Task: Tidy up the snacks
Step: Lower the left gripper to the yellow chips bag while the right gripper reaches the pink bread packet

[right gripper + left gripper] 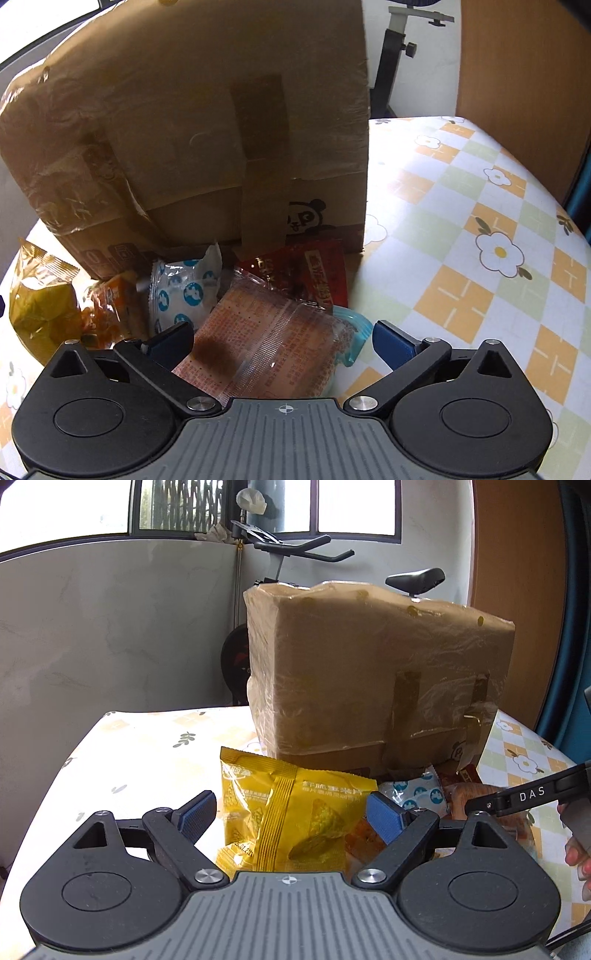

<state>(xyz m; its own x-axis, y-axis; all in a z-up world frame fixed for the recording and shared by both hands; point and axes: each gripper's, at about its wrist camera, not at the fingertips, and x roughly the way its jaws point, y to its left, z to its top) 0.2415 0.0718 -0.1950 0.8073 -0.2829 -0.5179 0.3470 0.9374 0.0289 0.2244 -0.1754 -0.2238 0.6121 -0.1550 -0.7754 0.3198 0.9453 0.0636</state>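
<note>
Both grippers spread wide over a pile of snacks at the foot of a taped box on a table.

Left gripper: jaws wide apart, straddling a yellow packet; blue pads stand clear of it on both sides, no contact seen. Right gripper: jaws likewise wide apart, with a clear orange-brown packet between them; whether either pad touches it cannot be told. The snacks lie heaped together, touching the box along its near face: a white packet with blue dots, a red packet and a small orange packet between them and the yellow one. The table carries a checked flower-print cloth; the pile sits toward its middle, bare cloth running to the right edge.
</note>
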